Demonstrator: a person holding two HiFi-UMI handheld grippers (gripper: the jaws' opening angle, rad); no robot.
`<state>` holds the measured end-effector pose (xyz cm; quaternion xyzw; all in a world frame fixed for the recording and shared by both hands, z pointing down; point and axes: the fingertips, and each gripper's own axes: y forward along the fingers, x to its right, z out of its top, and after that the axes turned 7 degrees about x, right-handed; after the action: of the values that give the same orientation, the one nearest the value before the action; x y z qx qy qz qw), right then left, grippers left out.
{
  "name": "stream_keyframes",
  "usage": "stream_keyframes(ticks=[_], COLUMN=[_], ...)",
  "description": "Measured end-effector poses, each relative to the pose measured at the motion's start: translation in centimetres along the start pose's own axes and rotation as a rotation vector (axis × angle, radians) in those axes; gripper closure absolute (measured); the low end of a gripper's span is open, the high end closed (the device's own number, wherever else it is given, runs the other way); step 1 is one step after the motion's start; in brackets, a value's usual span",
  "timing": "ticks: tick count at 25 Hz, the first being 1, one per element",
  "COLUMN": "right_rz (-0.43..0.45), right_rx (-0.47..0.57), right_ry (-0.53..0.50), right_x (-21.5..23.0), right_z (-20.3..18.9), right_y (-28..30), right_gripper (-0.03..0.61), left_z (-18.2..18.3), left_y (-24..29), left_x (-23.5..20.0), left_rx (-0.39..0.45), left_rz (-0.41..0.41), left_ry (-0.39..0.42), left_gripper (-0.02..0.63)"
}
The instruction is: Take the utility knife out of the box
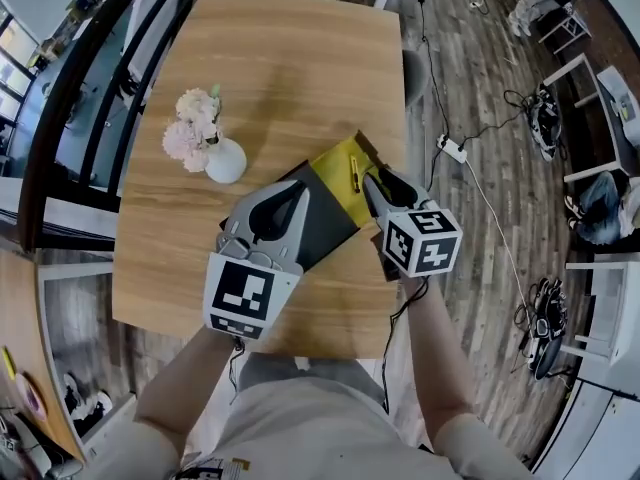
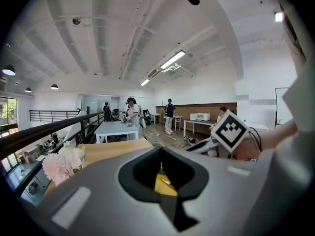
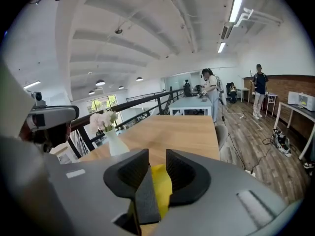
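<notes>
The head view is showing the utility knife (image 1: 354, 174) lying in the yellow part of the box (image 1: 328, 230) on the bench (image 1: 280, 68), just beside the right tongs (image 1: 375, 180). The right gripper view is showing those tongs standing apart with only yellow between them. The left tongs (image 2: 161, 152) are sitting together, empty, with flowers (image 2: 61, 163) at their left.

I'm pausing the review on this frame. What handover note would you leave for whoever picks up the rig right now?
Left tongs: shut, empty, above the box.
Right tongs: open, empty, pointing at the box's yellow lining.
Box: open on the table; the knife lies inside on the lining, untouched.
Done: approach only.
Left: grip the knife, likely with the right tongs, and lift it out.
</notes>
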<state>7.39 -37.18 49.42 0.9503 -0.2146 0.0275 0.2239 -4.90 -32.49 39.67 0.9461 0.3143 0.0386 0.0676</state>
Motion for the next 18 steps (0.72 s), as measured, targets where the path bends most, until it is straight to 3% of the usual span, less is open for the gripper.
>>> stream_keyframes(ticks=[5,18], right_rz=[0.011,-0.068], right_rx=[-0.137,-0.399], right_ry=[-0.013,-0.029], right_x=[0.9,4.6], right_z=[-4.9,-13.8], right_y=[3.9,10.5], right_gripper=[0.434,0.420], left_z=[-4.3,-11.1], left_y=[1.9,4.6], left_x=[-0.8,-1.6], left_rx=[-0.090,-0.171], left_rz=[-0.012,0.000], left_ry=[-0.034,-0.090], left_gripper=[0.612,0.611])
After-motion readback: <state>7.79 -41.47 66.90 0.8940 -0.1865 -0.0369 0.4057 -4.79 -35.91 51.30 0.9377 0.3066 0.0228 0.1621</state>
